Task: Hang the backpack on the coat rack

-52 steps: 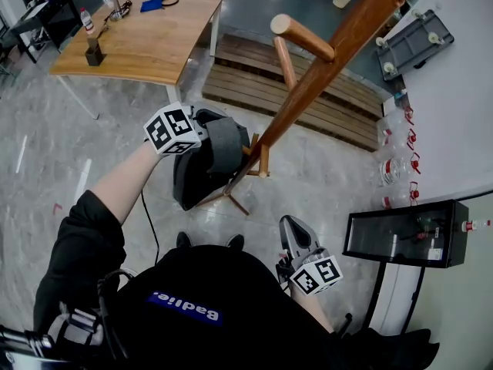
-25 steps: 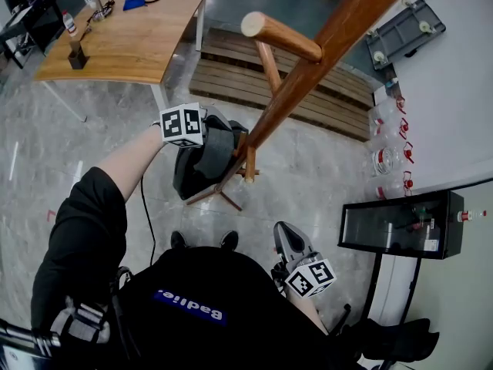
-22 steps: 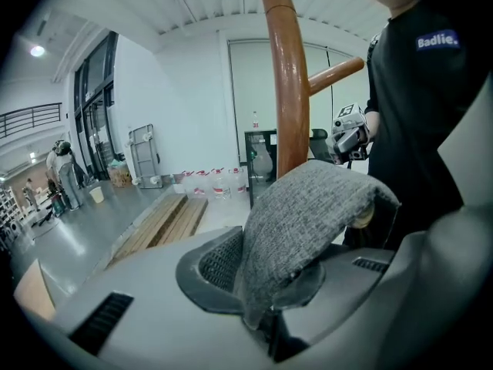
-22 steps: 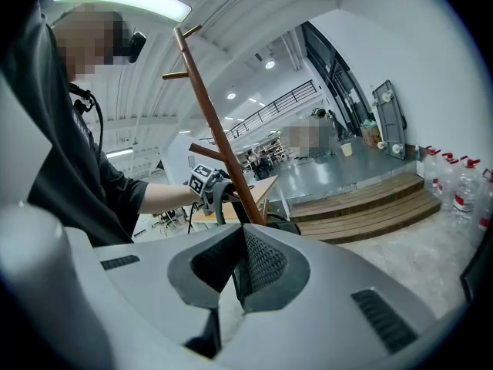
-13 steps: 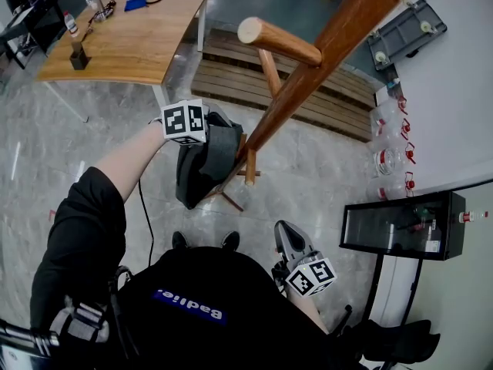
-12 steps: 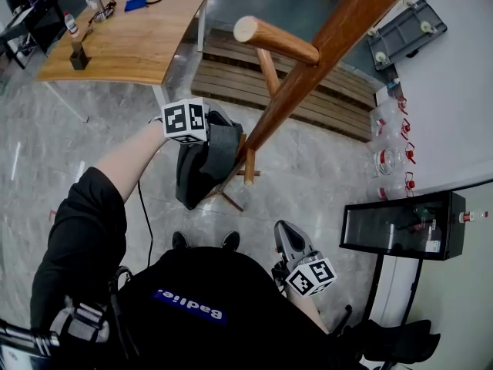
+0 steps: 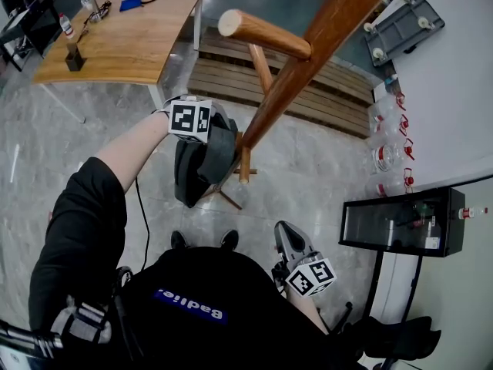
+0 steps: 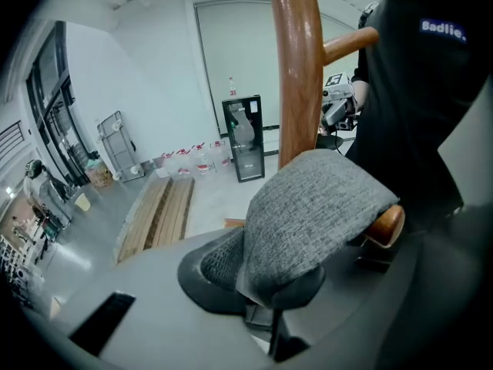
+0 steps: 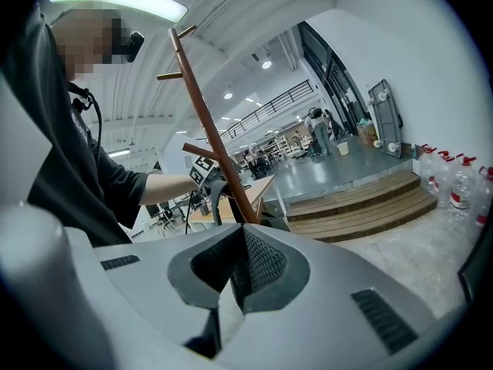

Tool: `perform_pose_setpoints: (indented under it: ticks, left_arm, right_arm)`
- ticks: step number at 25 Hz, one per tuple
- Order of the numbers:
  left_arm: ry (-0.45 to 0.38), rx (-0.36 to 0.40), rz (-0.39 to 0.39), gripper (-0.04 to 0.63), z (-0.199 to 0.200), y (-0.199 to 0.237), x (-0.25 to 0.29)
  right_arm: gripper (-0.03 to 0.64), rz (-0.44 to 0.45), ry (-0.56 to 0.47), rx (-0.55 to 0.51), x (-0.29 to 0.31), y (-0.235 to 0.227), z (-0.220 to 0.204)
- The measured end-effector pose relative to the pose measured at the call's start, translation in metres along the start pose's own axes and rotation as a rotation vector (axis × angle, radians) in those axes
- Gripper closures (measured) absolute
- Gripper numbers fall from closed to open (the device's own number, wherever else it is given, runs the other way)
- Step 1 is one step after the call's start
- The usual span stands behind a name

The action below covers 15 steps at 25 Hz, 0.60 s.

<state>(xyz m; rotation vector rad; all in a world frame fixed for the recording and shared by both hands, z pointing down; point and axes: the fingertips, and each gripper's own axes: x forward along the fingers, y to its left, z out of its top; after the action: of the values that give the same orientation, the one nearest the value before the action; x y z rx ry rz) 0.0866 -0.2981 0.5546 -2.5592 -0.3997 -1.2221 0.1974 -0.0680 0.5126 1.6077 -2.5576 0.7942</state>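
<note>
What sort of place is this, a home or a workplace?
Probably a workplace, something like an open office hall or lab: a long wooden table, a row of big water jugs, and a glass-front cabinet on a bare polished floor.

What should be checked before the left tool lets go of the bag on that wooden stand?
1. Grip: left gripper clamped on the backpack's grey strap: ok.
2. Hook: strap lies over the peg, with the peg's tip showing past it: ok.
3. Load: backpack weight carried by the peg, not the gripper: cannot tell.
4. Other hand: right gripper shut, empty, away from the coat rack: ok.
</note>
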Motion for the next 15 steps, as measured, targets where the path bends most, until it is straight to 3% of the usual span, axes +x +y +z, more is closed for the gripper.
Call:
perform_pose_setpoints:
  ticks: [6,13,15]
  left_arm:
    - [-0.1,-0.011,0.056,0.564,-0.002,0.0,0.006]
    - [-0.12,-0.015,0.164,0.56,-0.017,-0.001,0.012]
    - [-0.099,0.002,0.21,0.532,-0.024,0.001,0.009]
  right_arm:
    - [0.61,-0.024,0.003,0.017,-0.001,-0.007,-0.003]
    - [0.61,-0.011,0.011,-0.011,0.006,0.0,-0.002]
    - [0.609,-0.007,0.011,-0.018,0.01,0.004,-0.001]
